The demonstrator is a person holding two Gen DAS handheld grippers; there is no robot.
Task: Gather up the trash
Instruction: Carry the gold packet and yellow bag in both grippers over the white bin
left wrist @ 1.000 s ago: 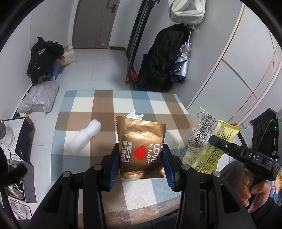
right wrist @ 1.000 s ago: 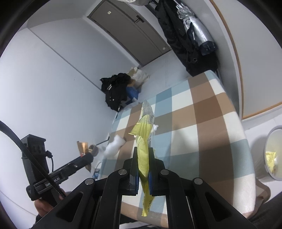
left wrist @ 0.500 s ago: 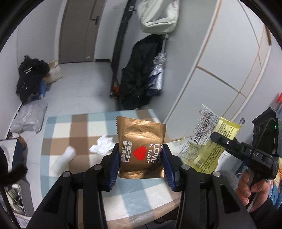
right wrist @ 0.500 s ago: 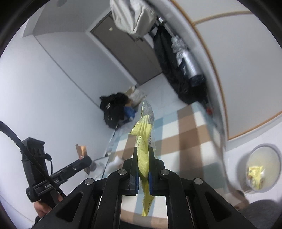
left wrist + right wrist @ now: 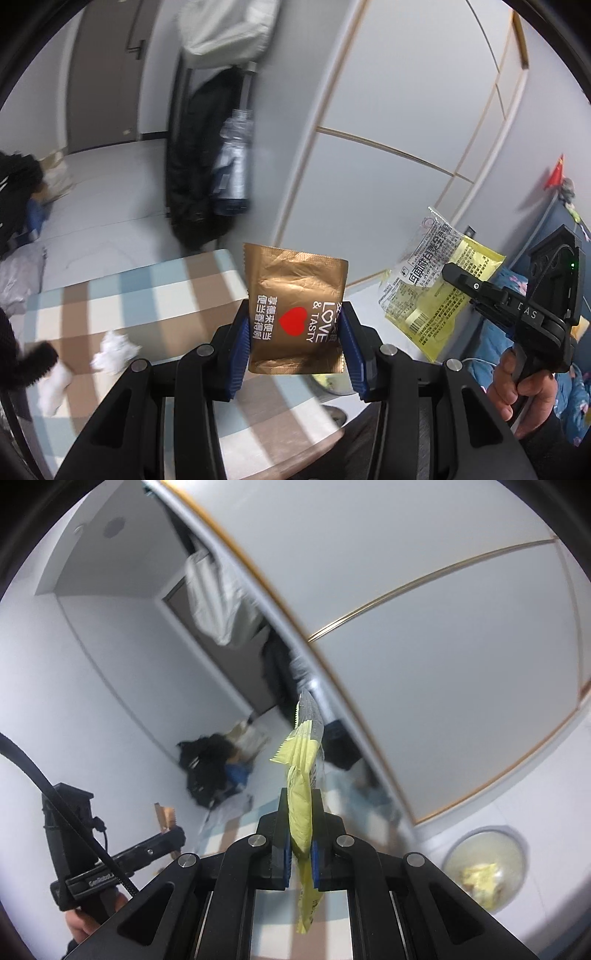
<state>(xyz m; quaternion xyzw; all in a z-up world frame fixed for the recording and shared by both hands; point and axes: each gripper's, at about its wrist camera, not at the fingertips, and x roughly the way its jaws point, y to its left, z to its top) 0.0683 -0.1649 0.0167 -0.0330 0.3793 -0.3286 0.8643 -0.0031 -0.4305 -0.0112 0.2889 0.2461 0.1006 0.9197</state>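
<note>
The left gripper (image 5: 295,345) is clamped on a gold snack wrapper (image 5: 295,306), its blue pads (image 5: 242,354) pressing the packet's two side edges so it stands upright and flat toward the camera, a red heart printed on it. The right gripper (image 5: 299,845) is pinched tight on a yellow wrapper (image 5: 301,812), which sticks up edge-on between the pads and dangles below them. From the left view the same yellow wrapper (image 5: 436,288) shows its printed face, held out to the right by the person's hand (image 5: 517,387). Both packets hang in the air above the checked table (image 5: 147,295). Two crumpled white tissues (image 5: 114,350) lie on the table at its left side. A round bin (image 5: 484,867) with a clear liner sits on the floor by the wall, yellow scraps already inside.
</note>
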